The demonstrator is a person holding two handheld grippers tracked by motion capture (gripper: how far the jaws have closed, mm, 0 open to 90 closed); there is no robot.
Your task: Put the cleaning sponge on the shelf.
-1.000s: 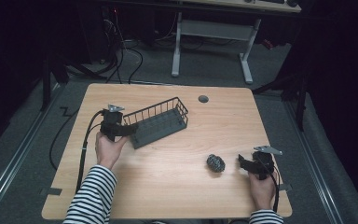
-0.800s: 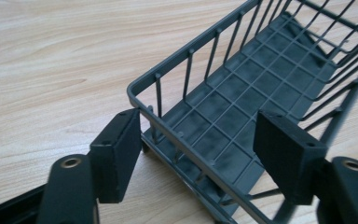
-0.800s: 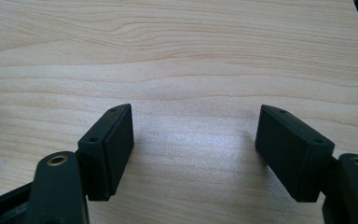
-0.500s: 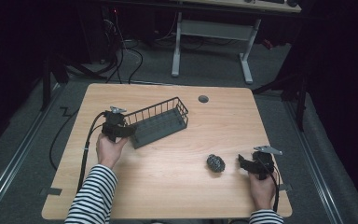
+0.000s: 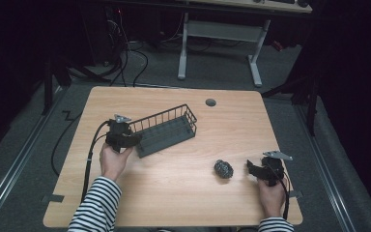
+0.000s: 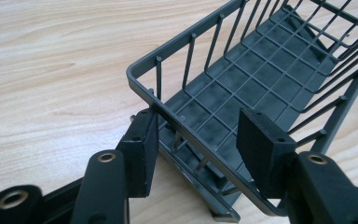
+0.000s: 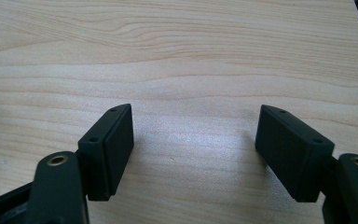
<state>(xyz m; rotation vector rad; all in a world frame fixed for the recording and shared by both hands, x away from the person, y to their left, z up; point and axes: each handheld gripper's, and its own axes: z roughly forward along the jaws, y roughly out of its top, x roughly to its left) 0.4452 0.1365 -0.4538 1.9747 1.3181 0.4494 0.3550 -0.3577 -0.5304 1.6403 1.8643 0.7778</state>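
Two flat black pads of the left hand-held gripper clamp the grey wire basket's thin rim.

The right gripper is hovering over the wooden table, its two black jaws standing wide apart with bare wood between them (one jaw sitting at about 8 o'clock, the other at 4 o'clock).

Surface: a light wooden table with a grommet hole set near the far edge.
Left, far half: a grey wire basket is laid on the tabletop.
Right, near half: a dark steel-wool scourer is laid.
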